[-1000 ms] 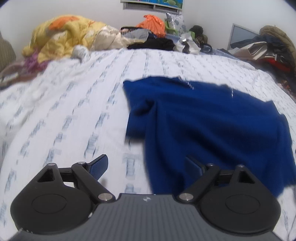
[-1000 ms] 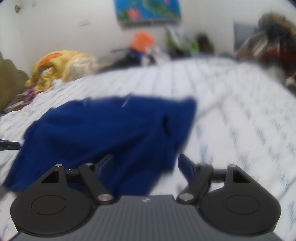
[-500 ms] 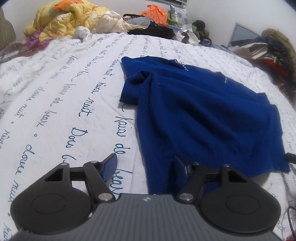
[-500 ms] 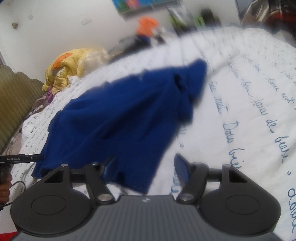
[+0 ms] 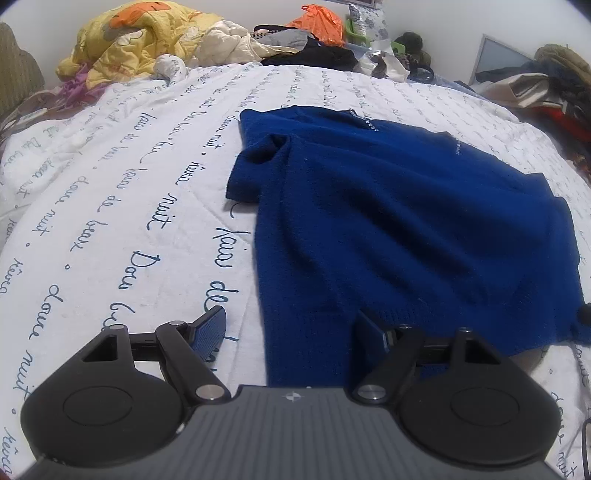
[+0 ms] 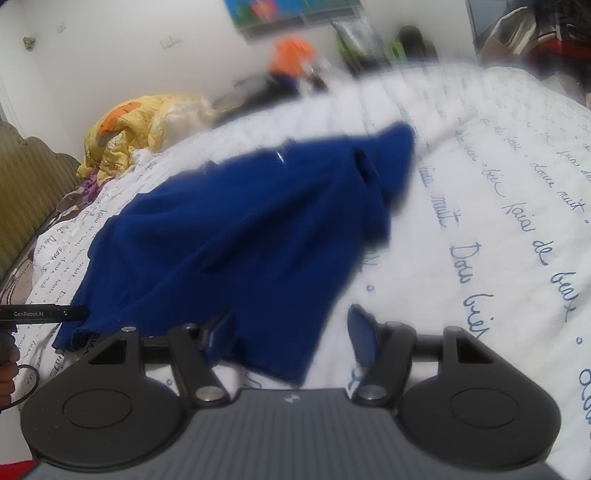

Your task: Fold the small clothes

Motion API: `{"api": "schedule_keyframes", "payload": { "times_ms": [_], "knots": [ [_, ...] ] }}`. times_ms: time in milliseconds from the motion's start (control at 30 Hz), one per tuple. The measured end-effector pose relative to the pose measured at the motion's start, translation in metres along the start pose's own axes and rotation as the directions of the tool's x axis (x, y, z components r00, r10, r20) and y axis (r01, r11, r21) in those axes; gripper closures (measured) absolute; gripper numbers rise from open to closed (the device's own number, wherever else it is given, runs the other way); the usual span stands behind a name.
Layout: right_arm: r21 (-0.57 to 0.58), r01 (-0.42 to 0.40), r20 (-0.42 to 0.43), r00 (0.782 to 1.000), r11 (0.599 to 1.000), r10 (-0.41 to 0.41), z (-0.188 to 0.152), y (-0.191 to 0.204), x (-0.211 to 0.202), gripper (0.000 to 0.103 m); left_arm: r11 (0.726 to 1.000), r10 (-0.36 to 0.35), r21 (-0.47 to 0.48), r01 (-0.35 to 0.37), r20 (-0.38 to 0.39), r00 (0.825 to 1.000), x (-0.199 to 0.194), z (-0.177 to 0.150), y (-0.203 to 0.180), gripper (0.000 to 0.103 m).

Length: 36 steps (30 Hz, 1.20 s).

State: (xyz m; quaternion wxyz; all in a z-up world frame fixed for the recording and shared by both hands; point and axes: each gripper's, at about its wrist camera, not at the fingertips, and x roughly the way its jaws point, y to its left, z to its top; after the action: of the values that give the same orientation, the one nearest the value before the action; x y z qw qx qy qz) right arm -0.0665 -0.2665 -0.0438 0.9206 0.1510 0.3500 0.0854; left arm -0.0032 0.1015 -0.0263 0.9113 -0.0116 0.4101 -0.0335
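Note:
A dark blue knit sweater [image 5: 388, 221] lies spread flat on the bed, one sleeve bunched at its upper left. My left gripper [image 5: 291, 325] hovers low over the sweater's near left hem corner. Its jaws are opening, the hem lies between them and the pads do not press on it. In the right wrist view the same sweater [image 6: 240, 236] fills the middle. My right gripper [image 6: 290, 325] stands over the near right hem corner. Its jaws are closing around the cloth, with a gap still showing at both pads. One left finger [image 6: 44, 314] pokes in at the far hem corner.
The bed cover [image 5: 110, 184] is white with blue handwriting. A yellow quilt [image 5: 122, 40] and a clothes heap with an orange bag [image 5: 321, 22] lie at the far edge. More clutter [image 5: 546, 85] sits at the right. An olive headboard [image 6: 22, 192] is at the left.
The left gripper came forward and lower, so the sweater's hem now lies between its jaws. The right view rolled and steadied, and its jaws narrowed around the hem corner.

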Motion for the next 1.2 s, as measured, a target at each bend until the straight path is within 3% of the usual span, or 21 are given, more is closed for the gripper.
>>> {"api": "schedule_keyframes", "payload": {
  "times_ms": [367, 600, 700, 733, 867, 1067, 1200],
  "knots": [
    [-0.016, -0.033, 0.0, 0.999, 0.999, 0.033, -0.002, 0.011, 0.005, 0.042, 1.0, -0.016, 0.007, 0.016, 0.008, 1.0, 0.0, -0.003, -0.005, 0.028],
    [-0.024, -0.002, 0.01, 1.0, 1.0, 0.003, -0.003, 0.01, 0.005, 0.071, 0.998, -0.053, 0.032, 0.052, 0.029, 0.998, -0.003, -0.007, -0.013, 0.036],
    [-0.021, 0.007, 0.017, 1.0, 1.0, -0.007, -0.004, 0.007, 0.005, 0.081, 0.999, -0.05, 0.021, 0.049, 0.037, 0.998, -0.004, -0.008, -0.011, 0.047],
    [-0.014, 0.013, 0.018, 1.0, 1.0, -0.012, -0.005, 0.006, 0.005, 0.089, 0.999, -0.044, 0.02, 0.044, 0.039, 0.998, -0.004, -0.008, -0.01, 0.054],
    [0.01, 0.009, 0.031, 0.999, 1.0, -0.01, -0.004, 0.003, 0.003, 0.097, 0.999, -0.039, -0.002, 0.039, 0.046, 0.998, -0.008, -0.007, -0.008, 0.089],
    [0.039, -0.059, 0.068, 0.996, 0.997, 0.057, 0.005, 0.002, -0.013, 0.098, 0.997, -0.065, -0.029, 0.069, 0.107, 0.992, -0.027, -0.003, -0.005, 0.094],
    [0.038, -0.14, 0.112, 0.984, 0.989, 0.135, 0.016, 0.005, -0.039, 0.098, 0.986, -0.157, -0.033, 0.166, 0.187, 0.97, -0.061, 0.004, 0.001, 0.095]
  ]
}}
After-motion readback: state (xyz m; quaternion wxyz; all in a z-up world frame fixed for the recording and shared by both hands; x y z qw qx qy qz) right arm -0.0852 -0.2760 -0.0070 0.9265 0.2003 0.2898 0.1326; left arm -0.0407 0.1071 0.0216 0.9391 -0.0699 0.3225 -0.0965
